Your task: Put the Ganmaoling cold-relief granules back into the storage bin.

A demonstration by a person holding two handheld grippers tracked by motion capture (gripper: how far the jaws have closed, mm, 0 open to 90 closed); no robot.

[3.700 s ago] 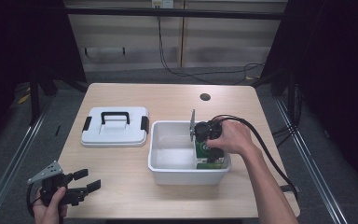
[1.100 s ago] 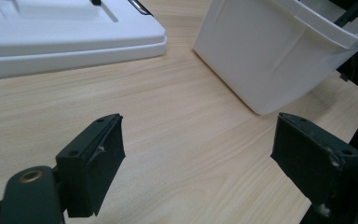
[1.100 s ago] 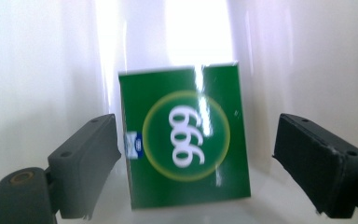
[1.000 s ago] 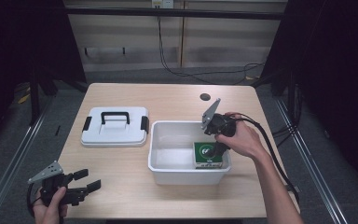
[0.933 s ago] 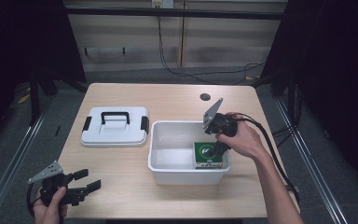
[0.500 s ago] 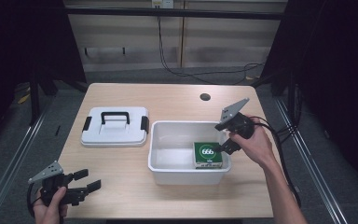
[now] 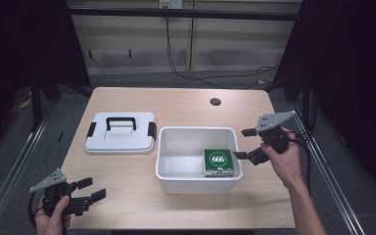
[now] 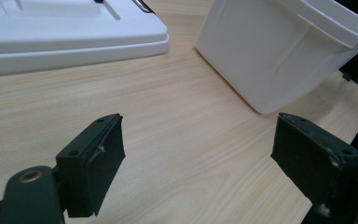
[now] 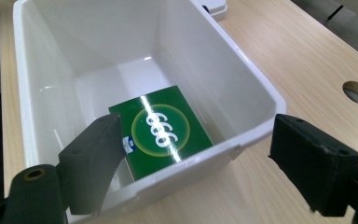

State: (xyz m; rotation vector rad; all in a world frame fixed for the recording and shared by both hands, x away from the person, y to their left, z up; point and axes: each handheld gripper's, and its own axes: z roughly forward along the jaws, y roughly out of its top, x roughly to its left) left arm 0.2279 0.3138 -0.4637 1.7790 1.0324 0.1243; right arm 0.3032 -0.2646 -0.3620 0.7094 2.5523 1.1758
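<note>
Lying flat in the bin (image 7: 166, 169), the green box (image 7: 218, 162) looks placed, both grippers (image 7: 248, 144) (image 7: 89, 190) have empty jaws apart, and the lid (image 7: 121, 132) on the tabletop (image 7: 186, 105) likely remains to fit.

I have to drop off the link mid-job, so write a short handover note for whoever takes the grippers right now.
Right gripper: open, empty, just outside the white bin's right end.
Left gripper: open, empty, low over the table's front left corner.
Green box: lying flat in the bin's right end, released.
Lid: on the table left of the bin, handle up.
Done: box is in.
Left, probably: put the lid on the bin.
</note>
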